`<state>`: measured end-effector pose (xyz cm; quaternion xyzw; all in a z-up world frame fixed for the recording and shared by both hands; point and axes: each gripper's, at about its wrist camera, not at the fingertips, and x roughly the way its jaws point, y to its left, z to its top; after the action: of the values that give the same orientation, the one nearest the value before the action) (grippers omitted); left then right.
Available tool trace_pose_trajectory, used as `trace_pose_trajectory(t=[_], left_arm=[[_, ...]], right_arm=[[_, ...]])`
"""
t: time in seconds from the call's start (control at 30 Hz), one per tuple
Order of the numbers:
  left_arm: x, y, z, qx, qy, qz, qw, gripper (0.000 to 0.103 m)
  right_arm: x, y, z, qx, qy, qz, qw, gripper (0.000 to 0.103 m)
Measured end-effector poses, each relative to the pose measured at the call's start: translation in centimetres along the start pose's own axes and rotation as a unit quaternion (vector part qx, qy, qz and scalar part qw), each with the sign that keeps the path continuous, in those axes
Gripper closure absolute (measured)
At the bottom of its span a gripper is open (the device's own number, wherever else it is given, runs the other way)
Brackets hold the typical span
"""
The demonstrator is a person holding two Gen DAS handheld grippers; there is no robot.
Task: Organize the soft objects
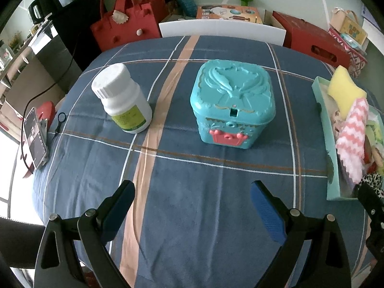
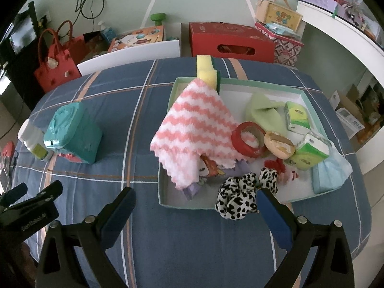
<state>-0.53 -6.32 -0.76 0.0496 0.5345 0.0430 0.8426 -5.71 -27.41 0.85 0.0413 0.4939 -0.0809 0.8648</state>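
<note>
We've got a desk [image 1: 192,192] under a blue plaid cloth, with bags and boxes stacked along the wall at the top of both frames. A teal box [image 1: 231,103] sits mid-frame in the left view, a white bottle [image 1: 122,96] to its left, well apart. The tray [image 2: 165,192] in the right view holds the soft stuff: pink-striped cloth [image 2: 194,129], sponge [image 2: 206,72] over its far rim, leopard scrunchie [image 2: 240,196] hanging over the near rim. Left hand-held gripper [image 1: 192,206] and right hand-held gripper [image 2: 195,208] both gape wide, holding nothing. Bare cloth fills the bottom of each frame.
</note>
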Motion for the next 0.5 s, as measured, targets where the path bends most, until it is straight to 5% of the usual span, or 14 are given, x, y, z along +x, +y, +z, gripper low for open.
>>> trace_pose_trajectory(t=[0.5], left_arm=[[0.9,0.1,-0.1,-0.002,0.020,-0.003,0.9998,0.007]], right_arm=[[1.3,0.7,-0.6,-0.011,0.017,0.001,1.000,0.001]])
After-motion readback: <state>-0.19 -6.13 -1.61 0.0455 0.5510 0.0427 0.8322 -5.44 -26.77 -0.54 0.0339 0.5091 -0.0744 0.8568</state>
